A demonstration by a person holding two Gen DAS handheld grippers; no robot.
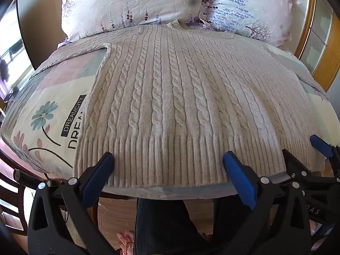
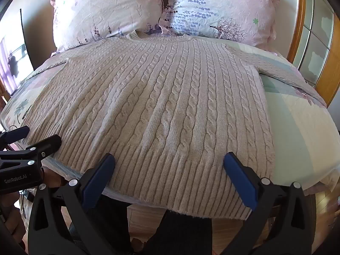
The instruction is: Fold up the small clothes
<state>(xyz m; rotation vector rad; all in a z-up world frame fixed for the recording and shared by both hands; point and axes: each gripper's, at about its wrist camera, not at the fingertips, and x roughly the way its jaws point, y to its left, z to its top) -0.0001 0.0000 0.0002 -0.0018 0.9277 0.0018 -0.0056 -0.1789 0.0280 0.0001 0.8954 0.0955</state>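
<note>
Cream cable-knit sweater [image 1: 180, 97] flat on bed w/ floral quilt [image 1: 42, 114]; left gripper [image 1: 169, 165] & right gripper [image 2: 169, 165] at hem, 6 o'clock, jaws spread.

A cream sweater [image 2: 161, 110] lies flat on the bed [image 2: 301, 131] (collar toward two pillows [image 2: 106, 10]); the right gripper [image 2: 169, 163] spreads wide over its hem.

Both wrist cameras sit low at the bed's [image 1: 48, 114] foot edge, close, facing the pillows [image 1: 131, 6]. Left wrist view is leftward, right wrist view rightward; both share the sweater [image 2: 161, 110].
</note>
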